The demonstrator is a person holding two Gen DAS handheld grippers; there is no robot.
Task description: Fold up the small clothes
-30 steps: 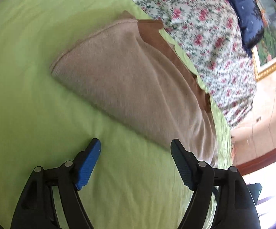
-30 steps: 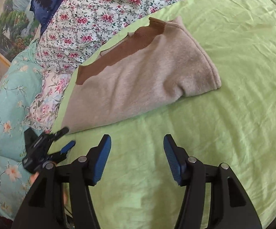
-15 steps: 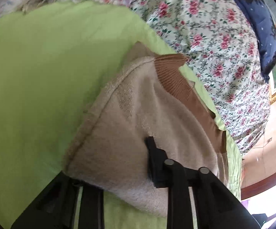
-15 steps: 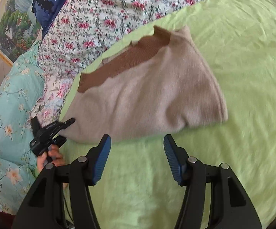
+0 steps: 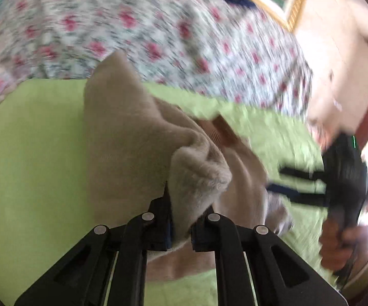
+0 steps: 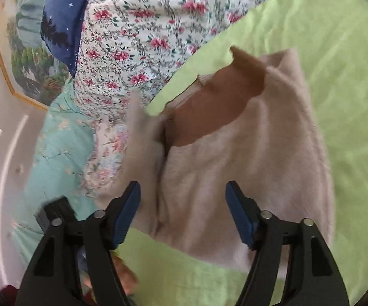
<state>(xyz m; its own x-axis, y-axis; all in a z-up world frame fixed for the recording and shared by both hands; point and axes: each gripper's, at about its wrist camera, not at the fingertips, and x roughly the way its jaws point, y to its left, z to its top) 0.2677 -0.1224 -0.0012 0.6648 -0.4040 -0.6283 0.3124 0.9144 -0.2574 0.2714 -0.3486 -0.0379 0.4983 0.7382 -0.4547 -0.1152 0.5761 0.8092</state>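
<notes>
The left hand-held gripper (image 5: 181, 219) is closing on a bunched corner of the beige sweater (image 5: 122, 137), and the fuzzy cloth is sitting pinched between its narrow jaws, puffing out just above them. From that pinch the sweater is rising off the green bed sheet (image 5: 26, 153), with the raised flap standing up toward the flowered quilt (image 5: 158, 30) at the far edge of the bed. The right hand-held gripper (image 6: 182, 211) is opening, its blue pads (image 6: 128, 211) standing wide apart over the near edge of the sweater (image 6: 247, 165), with cloth lying under and between them but nothing being squeezed. The sweater is lying across the middle of the bed, its brown ribbed band (image 6: 209, 107) showing at the far side near the quilt, and its left edge is lifting in a blurred fold. In the left wrist view the other gripper (image 5: 311, 186) and the person's hand (image 5: 344, 242) are appearing as a dark smear at the right, so it is hard to say exactly how close they are to the cloth.

The grip is holding a thick lump rather than a flat edge, so the soft knit is liable to slide out as the flap is being carried over, probably leaving the fold crooked. If the right pads close on only the top layer, the lower layer is likely to drag and bunch against the sheet.
</notes>
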